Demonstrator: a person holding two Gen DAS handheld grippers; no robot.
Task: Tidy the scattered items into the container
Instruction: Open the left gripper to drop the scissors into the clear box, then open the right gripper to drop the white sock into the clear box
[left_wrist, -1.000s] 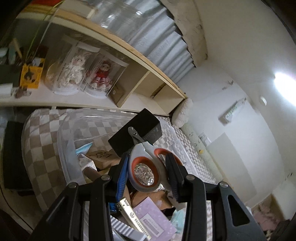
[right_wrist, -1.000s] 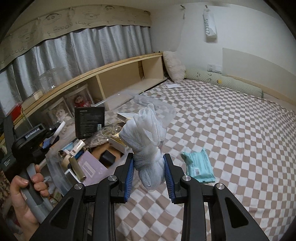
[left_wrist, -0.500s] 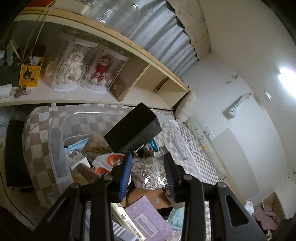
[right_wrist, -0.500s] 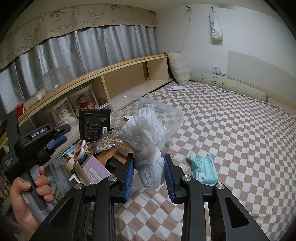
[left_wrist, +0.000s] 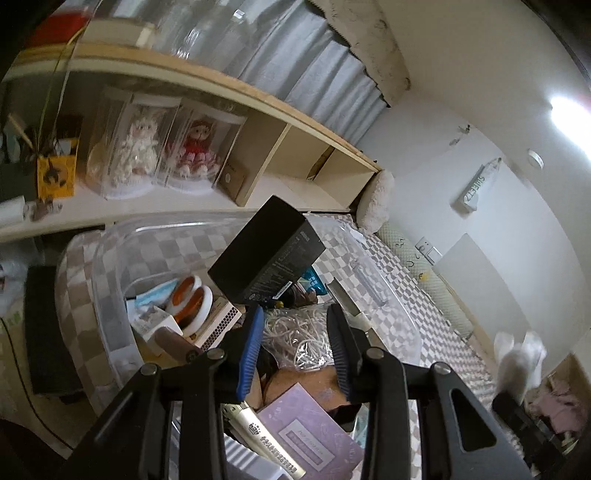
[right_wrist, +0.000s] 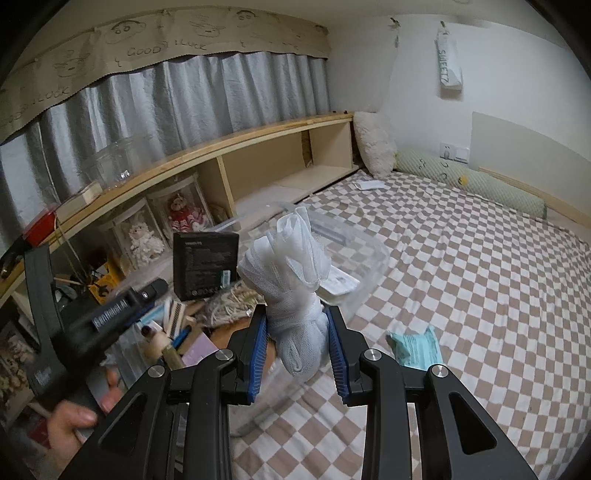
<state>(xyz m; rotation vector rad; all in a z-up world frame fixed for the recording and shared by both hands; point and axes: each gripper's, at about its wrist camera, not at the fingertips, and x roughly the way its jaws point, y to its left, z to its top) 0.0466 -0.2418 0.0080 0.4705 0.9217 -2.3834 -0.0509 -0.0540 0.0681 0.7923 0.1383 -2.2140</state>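
The right tongs (right_wrist: 297, 352) pinch a white mesh bundle (right_wrist: 295, 280) at centre frame, above the clear container (right_wrist: 365, 258) on the bed (right_wrist: 461, 295). The bundle looks light, soft and compressible; grip its knotted waist. The left tongs (left_wrist: 295, 350) stand part-spread and empty over the container's contents. Their tips are hidden in the right view. A teal packet (right_wrist: 415, 349) lies lower right, its label unreadable.

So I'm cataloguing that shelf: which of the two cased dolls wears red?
The doll on the right, nearer the shelf divider; the other doll beside it is all white.
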